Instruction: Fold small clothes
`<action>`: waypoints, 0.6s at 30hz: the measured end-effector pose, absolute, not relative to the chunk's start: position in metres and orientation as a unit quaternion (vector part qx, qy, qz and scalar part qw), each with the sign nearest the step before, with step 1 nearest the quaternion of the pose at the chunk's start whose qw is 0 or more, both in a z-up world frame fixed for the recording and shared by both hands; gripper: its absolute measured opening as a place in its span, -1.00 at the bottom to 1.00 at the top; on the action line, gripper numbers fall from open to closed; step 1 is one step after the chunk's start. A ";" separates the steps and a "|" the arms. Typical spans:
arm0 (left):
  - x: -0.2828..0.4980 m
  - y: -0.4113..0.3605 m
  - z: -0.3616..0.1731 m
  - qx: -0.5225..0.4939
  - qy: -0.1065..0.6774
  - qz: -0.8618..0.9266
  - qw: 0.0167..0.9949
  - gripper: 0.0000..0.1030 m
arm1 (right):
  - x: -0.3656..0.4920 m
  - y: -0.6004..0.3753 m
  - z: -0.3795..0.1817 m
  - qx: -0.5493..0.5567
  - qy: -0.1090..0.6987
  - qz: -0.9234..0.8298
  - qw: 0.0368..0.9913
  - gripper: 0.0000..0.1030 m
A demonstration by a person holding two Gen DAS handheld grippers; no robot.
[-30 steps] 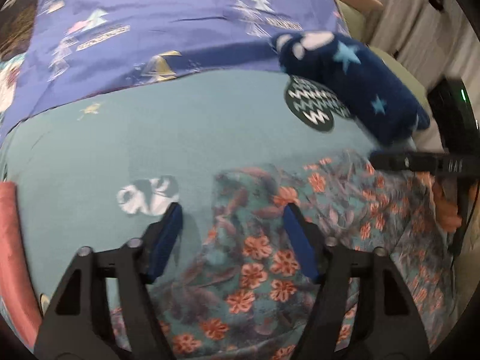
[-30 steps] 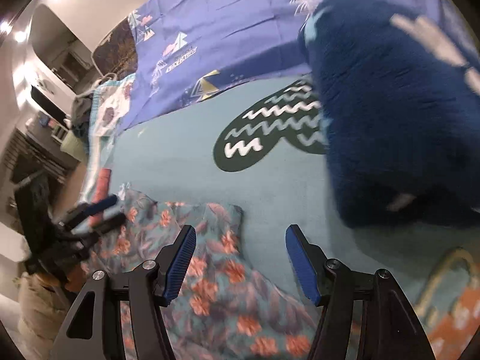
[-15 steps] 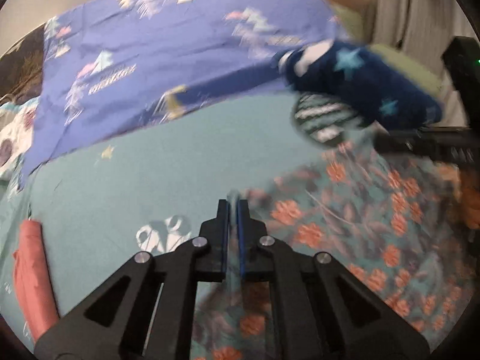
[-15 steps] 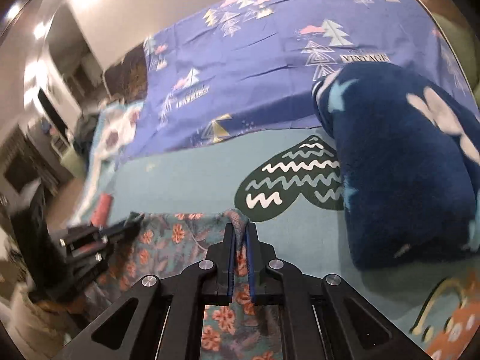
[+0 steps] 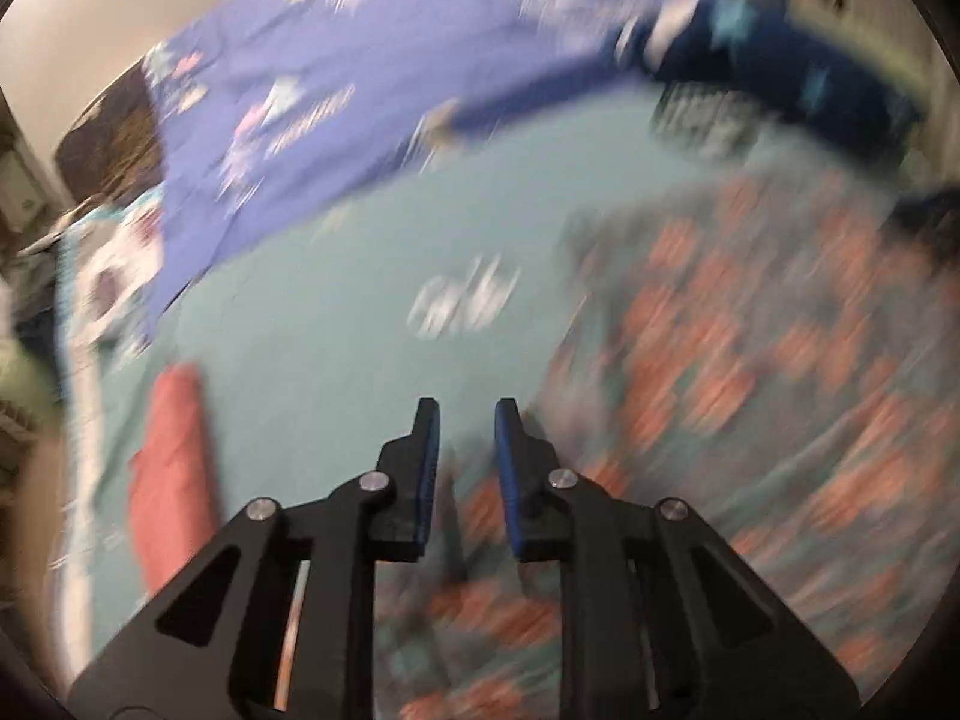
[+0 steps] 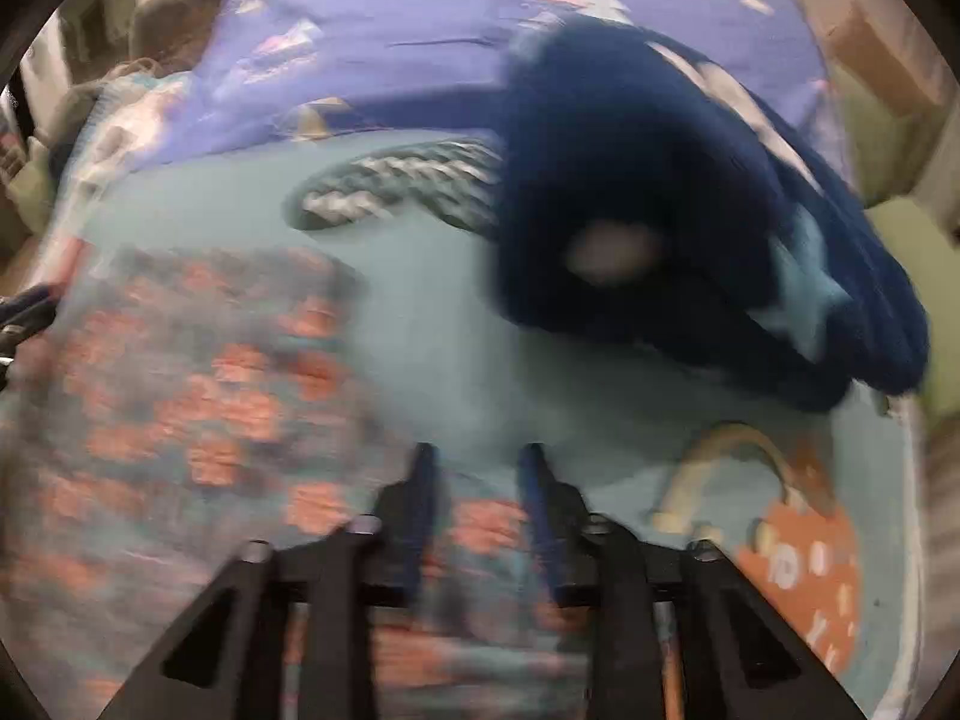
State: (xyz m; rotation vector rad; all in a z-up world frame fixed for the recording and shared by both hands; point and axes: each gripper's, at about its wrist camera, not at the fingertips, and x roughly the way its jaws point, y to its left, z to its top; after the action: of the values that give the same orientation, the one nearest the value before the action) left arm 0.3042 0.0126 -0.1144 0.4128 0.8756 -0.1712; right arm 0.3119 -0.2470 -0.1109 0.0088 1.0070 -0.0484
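Observation:
The floral garment (image 5: 750, 360), teal with orange flowers, lies on the teal bed sheet (image 5: 360, 276), and both views are blurred by motion. My left gripper (image 5: 467, 414) hovers over the garment's left edge. Its jaws are opening, and only sheet and a bit of loose cloth show in the gap. In the right wrist view the garment (image 6: 198, 372) fills the lower left. My right gripper (image 6: 477, 456) stands at its right edge with its jaws opening. Floral cloth lies below the gap, and the pads are not pressing on it.
A dark blue fleece with pale stars (image 6: 660, 180) is heaped on the bed's far right. A purple patterned cover (image 5: 360, 60) spreads across the back. A red rolled item (image 5: 171, 468) lies at the sheet's left edge. A dark heart print (image 6: 396, 186) marks the sheet.
A second ago both grippers stood open over the garment's far corners, then shut on them. Now both sets of jaws have parted, both views have swung, and the cloth lies loose.

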 end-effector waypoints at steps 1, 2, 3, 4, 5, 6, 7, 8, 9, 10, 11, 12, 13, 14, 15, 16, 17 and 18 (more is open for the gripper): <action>0.298 0.020 -0.109 0.183 0.414 -0.081 0.888 -0.59 | 0.304 -0.255 -0.102 0.034 0.473 -0.043 0.879 -0.14; 0.289 0.030 -0.100 0.159 0.407 -0.083 0.896 -0.59 | 0.292 -0.263 -0.091 0.061 0.458 -0.045 0.886 -0.14; 0.278 0.042 -0.088 0.134 0.395 -0.085 0.905 -0.59 | 0.277 -0.268 -0.078 0.084 0.437 -0.028 0.895 -0.14; 0.260 0.057 -0.072 0.113 0.376 -0.084 0.916 -0.56 | 0.258 -0.273 -0.065 0.099 0.416 -0.013 0.904 -0.14; 0.250 0.065 -0.065 0.107 0.365 -0.080 0.921 -0.55 | 0.238 -0.276 -0.054 0.105 0.402 -0.006 0.909 -0.14; 0.234 0.074 -0.056 0.102 0.353 -0.076 0.927 -0.49 | 0.218 -0.277 -0.046 0.102 0.395 0.000 0.913 -0.14; 0.217 0.084 -0.048 0.095 0.344 -0.072 0.931 -0.39 | 0.201 -0.277 -0.041 0.100 0.391 0.005 0.915 -0.13; 0.202 0.092 -0.043 0.087 0.339 -0.071 0.934 -0.34 | 0.180 -0.280 -0.038 0.098 0.386 0.011 0.917 -0.13; 0.186 0.100 -0.041 0.078 0.335 -0.070 0.936 -0.22 | 0.159 -0.278 -0.037 0.096 0.382 0.015 0.919 -0.13; 0.164 0.109 -0.039 0.067 0.334 -0.071 0.937 -0.11 | 0.142 -0.271 -0.036 0.094 0.382 0.018 0.919 -0.13; 0.150 0.113 -0.041 0.059 0.336 -0.076 0.937 -0.06 | 0.123 -0.274 -0.039 0.095 0.383 0.021 0.918 -0.13; 0.138 0.117 -0.042 0.052 0.337 -0.081 0.936 0.00 | 0.101 -0.272 -0.043 0.099 0.388 0.025 0.916 -0.13; 0.118 0.120 -0.045 0.042 0.340 -0.089 0.935 0.06 | 0.086 -0.271 -0.046 0.104 0.393 0.027 0.913 -0.13; 0.105 0.120 -0.047 0.035 0.342 -0.095 0.934 0.09 | 0.068 -0.274 -0.047 0.110 0.398 0.031 0.910 -0.13; 0.085 0.121 -0.052 0.029 0.345 -0.105 0.932 0.11 | 0.052 -0.272 -0.051 0.116 0.402 0.038 0.908 -0.13; 0.073 0.121 -0.055 0.027 0.346 -0.112 0.931 0.12 | 0.034 -0.270 -0.053 0.120 0.403 0.042 0.906 -0.13; 0.060 0.119 -0.059 0.026 0.347 -0.118 0.930 0.12 | 0.020 -0.270 -0.055 0.119 0.404 0.043 0.906 -0.13; 0.046 0.116 -0.062 0.026 0.348 -0.123 0.929 0.12 | 0.007 -0.267 -0.056 0.114 0.405 0.042 0.906 -0.13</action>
State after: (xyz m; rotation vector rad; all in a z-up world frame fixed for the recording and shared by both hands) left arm 0.0463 0.1156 -0.0623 0.0526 0.7130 -0.2526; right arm 0.0072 -0.2672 -0.0562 0.2361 0.8366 0.0862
